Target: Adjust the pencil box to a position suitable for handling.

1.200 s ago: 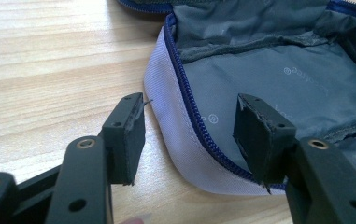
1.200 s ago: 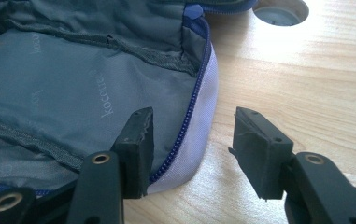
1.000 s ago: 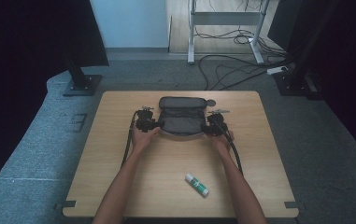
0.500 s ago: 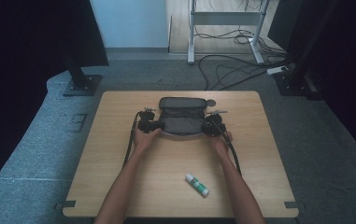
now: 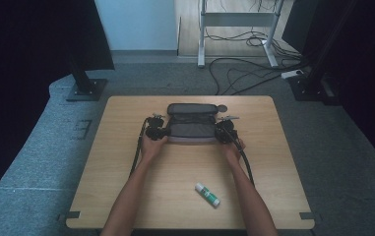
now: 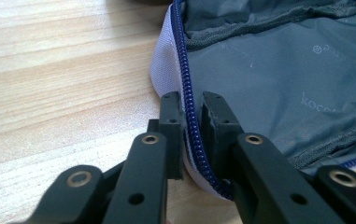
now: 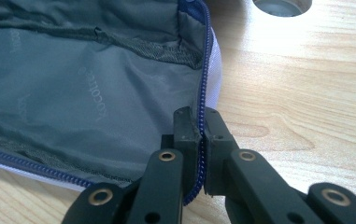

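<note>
A grey zip pouch (image 5: pixel 192 124) lies open at the far middle of the wooden table (image 5: pixel 126 187), its grey lining (image 6: pixel 269 79) facing up. My left gripper (image 5: pixel 156 132) is at the pouch's left end, shut on the white edge with the blue zipper (image 6: pixel 188 112). My right gripper (image 5: pixel 224 133) is at the right end, shut on the zipper edge (image 7: pixel 205 84) there. In the left gripper view the jaws (image 6: pixel 192 109) pinch the zipper teeth. The right gripper view has the jaws (image 7: pixel 202 122) closed tight on the rim.
A white and green glue stick (image 5: pixel 207 193) lies on the table near the front, right of centre. A round hole (image 7: pixel 281 5) in the tabletop sits just beyond the pouch's right end. Cables trail from both grippers along the forearms.
Both hands and grippers have shifted slightly nearer the front, drawing the pouch's near flap open and flat. The glue stick has not moved.
</note>
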A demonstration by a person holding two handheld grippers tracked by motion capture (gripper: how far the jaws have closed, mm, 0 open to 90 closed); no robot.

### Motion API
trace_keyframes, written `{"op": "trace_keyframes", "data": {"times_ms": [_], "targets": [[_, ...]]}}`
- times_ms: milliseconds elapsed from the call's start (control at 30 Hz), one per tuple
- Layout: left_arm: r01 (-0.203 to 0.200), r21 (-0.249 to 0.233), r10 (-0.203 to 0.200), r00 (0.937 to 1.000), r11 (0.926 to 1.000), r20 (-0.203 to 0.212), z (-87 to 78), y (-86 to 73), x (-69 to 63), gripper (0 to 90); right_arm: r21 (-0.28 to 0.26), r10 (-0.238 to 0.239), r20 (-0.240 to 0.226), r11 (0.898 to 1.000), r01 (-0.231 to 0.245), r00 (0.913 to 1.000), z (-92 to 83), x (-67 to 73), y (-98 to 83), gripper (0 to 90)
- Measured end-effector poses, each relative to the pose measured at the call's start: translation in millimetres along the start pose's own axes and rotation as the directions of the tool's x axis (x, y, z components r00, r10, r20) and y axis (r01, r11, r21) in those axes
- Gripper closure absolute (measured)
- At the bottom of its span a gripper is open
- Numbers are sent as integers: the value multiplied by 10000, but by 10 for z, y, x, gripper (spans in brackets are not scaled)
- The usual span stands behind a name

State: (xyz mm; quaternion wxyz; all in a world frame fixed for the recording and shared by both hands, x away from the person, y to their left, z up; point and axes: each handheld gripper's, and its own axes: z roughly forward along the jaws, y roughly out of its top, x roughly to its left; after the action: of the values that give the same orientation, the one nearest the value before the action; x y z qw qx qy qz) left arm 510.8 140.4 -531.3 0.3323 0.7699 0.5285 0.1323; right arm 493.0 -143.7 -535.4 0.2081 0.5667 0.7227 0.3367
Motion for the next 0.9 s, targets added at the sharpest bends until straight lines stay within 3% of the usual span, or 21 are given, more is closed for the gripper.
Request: {"op": "trace_keyframes", "data": {"times_ms": [167, 533, 667, 900], "targets": [[-198, -208, 202, 9996, 9996, 179, -58, 15, 24, 865, -122, 41, -105, 9999, -43, 9999, -26, -3, 1, 861], [-347, -846, 381, 9985, 9958, 396, -345, 76, 7, 871, -821, -163, -342, 9965, 134, 9993, -271, 46, 76, 863], [-669, -1150, 710, 9970, 9911, 322, -464, 94, -27, 871, -979, -312, -407, 9948, 271, 9987, -359, 70, 72, 862], [-745, -1465, 815, 9958, 9864, 421, -626, 106, -52, 870, -1197, -340, -587, 9924, 267, 9977, -465, 108, 53, 863]]}}
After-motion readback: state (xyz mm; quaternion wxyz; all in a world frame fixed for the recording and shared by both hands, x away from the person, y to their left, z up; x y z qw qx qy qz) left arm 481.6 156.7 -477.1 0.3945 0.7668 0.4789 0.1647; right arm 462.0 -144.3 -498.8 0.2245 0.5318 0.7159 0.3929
